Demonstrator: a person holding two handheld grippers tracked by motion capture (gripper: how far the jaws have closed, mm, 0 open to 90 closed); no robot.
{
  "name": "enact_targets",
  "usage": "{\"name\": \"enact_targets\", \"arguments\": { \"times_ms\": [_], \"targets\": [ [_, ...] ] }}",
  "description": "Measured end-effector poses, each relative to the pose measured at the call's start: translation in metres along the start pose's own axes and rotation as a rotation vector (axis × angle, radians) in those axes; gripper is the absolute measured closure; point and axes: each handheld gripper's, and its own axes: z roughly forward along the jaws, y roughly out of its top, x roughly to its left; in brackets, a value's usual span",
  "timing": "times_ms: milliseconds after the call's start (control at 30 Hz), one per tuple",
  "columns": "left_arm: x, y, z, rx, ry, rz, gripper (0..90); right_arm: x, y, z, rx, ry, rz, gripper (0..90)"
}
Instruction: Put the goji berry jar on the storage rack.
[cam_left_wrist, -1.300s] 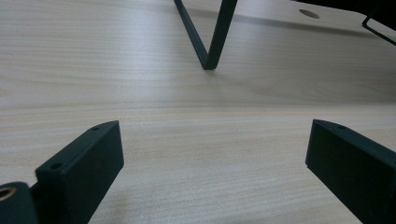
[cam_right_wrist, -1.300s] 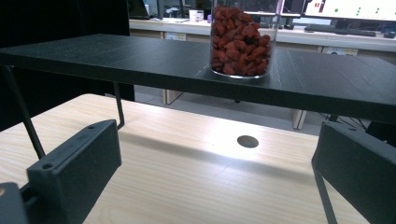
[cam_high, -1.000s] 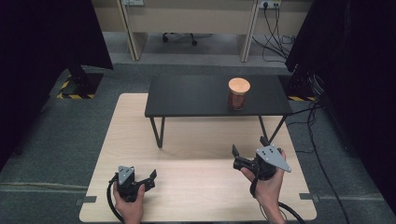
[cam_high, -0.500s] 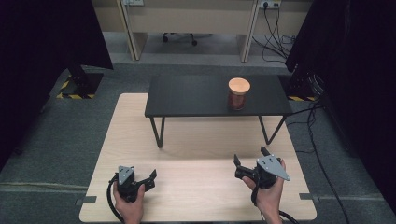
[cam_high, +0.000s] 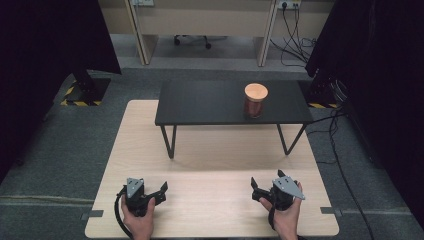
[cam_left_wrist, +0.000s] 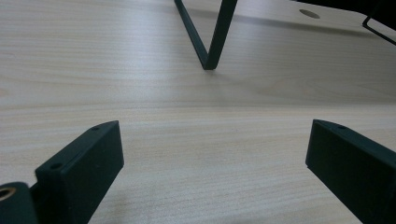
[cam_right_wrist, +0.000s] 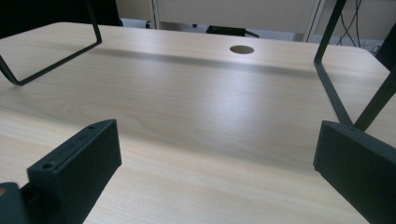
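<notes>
Pale wooden tabletop (cam_high: 210, 150) carries a low black metal-legged stand (cam_high: 200, 102), and on the right part of that stand's dark top sits a short brown cylindrical jar with a round copper-coloured lid (cam_high: 255, 100), upright and well apart from both hands. The left gripper (cam_high: 159, 192) rests near the table's front edge at the left, held in the person's left hand (cam_high: 137, 217); its jaws stand wide apart with nothing but bare wood between them, as the left gripper view confirms (cam_left_wrist: 210, 163). The right gripper (cam_high: 256, 188) lies near the front edge at the right, held by the right hand (cam_high: 286, 216), a grey three-cornered plate (cam_high: 286, 186) on top. Its jaws are likewise spread wide and empty (cam_right_wrist: 215, 168). One of the stand's thin black legs (cam_left_wrist: 208, 37) rises ahead of the left gripper.
</notes>
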Motion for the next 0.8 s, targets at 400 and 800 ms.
{"name": "enact_targets", "arguments": {
  "times_ms": [400,800],
  "targets": [
    [0.0,0.0,0.0,0.001,0.0,0.0,3.4,-0.005,-0.013,0.001,0.053,0.003,0.03,1.1],
    [0.0,0.0,0.0,0.0,0.001,0.0,3.3,-0.007,-0.017,-0.001,0.066,0.007,0.065,1.4]
  ]
}}
